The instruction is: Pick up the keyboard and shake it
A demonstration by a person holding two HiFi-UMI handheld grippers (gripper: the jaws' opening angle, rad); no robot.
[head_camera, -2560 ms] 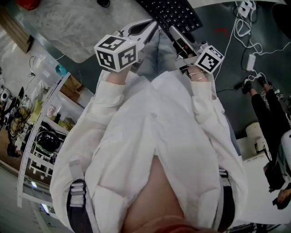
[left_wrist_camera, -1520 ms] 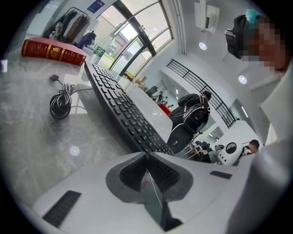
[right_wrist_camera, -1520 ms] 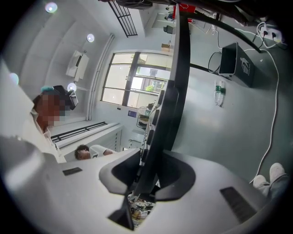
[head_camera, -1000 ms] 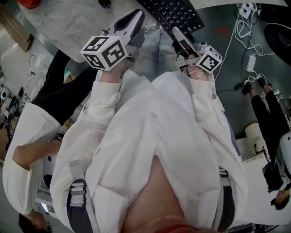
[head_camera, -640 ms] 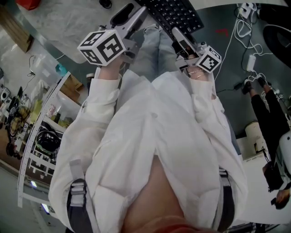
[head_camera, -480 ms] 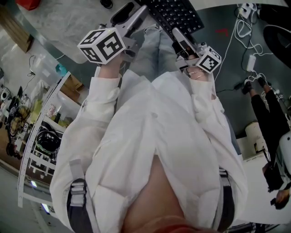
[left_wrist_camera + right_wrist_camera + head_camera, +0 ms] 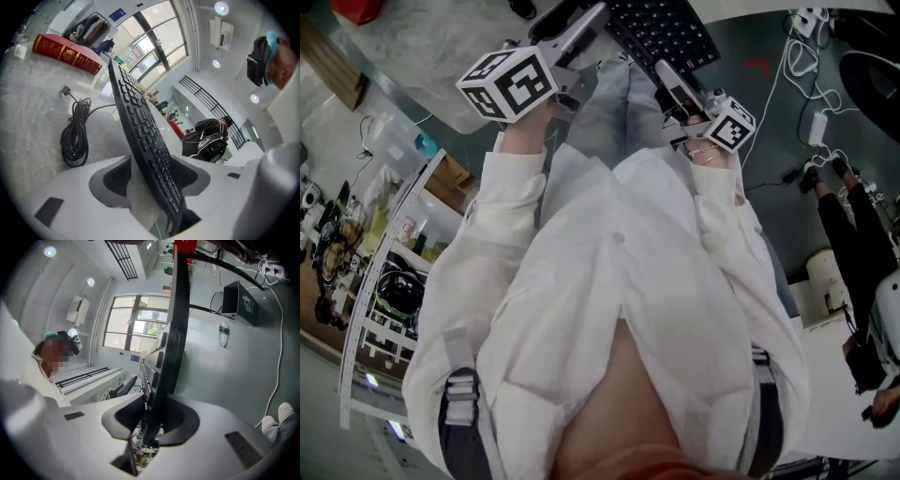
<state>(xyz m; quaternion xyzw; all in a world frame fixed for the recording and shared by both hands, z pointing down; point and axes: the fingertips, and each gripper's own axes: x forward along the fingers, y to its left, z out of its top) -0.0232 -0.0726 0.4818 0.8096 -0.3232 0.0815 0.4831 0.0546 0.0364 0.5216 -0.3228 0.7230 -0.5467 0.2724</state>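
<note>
Now the right gripper (image 7: 154,420) clamps the keyboard (image 7: 670,28), tilted above the table (image 7: 441,47) edge; the left gripper (image 7: 152,176) has just been opening its jaws, loose around it. Lifted, it seems; shaking likely remains

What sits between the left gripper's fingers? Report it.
The keyboard, edge-on in the left gripper view. The left gripper has just been opening its fingers; table shows between one finger and the keyboard.

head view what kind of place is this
Likely an office or lab workspace: a keyboard, cables trailing across the floor, a cluttered shelf at the left, and big windows in the left gripper view.
</note>
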